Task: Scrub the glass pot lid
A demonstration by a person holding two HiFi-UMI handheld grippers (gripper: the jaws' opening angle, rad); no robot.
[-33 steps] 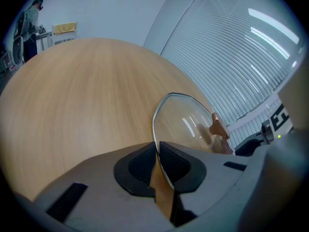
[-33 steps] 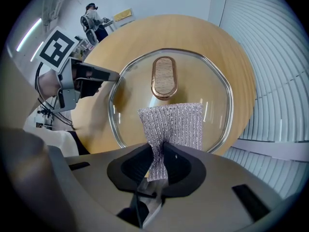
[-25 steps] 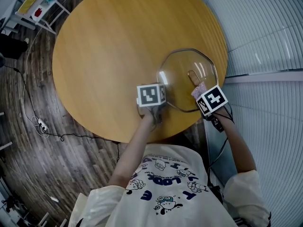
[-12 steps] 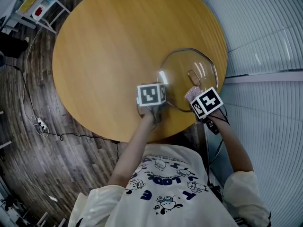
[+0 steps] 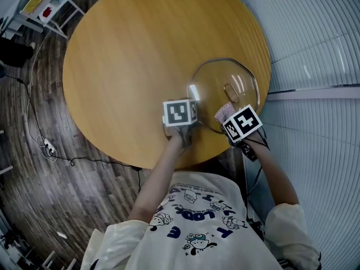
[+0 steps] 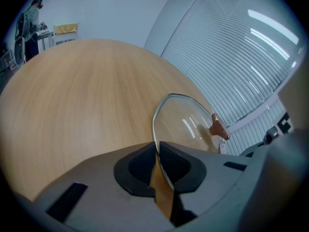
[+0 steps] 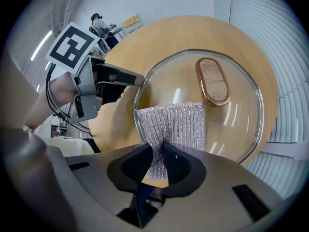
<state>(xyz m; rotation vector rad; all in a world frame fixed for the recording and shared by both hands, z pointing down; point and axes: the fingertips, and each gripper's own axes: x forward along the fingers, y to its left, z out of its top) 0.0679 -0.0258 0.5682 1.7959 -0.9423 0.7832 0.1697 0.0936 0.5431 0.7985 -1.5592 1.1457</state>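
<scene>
The glass pot lid [image 5: 225, 94] lies on the round wooden table [image 5: 140, 55] at its near right edge; its wooden oval knob [image 7: 212, 81] points up. My left gripper [image 5: 188, 129] is shut on the lid's near left rim [image 6: 159, 144]. My right gripper [image 5: 225, 120] is shut on a silvery mesh scrubbing cloth [image 7: 174, 124], which lies flat on the near part of the glass [image 7: 231, 120], just below the knob. In the left gripper view the knob [image 6: 218, 128] and a strip of the cloth [image 6: 222, 144] show at the lid's far side.
White slatted blinds [image 5: 315, 49] run close along the table's right side. A small white stand [image 5: 48, 10] and a floor cable [image 5: 50, 145] sit at the left. A person [image 6: 31, 18] stands far off beyond the table.
My right gripper has slid the cloth leftward and nearer across the glass, away from the knob toward the near rim. The left gripper and lid stayed put.
</scene>
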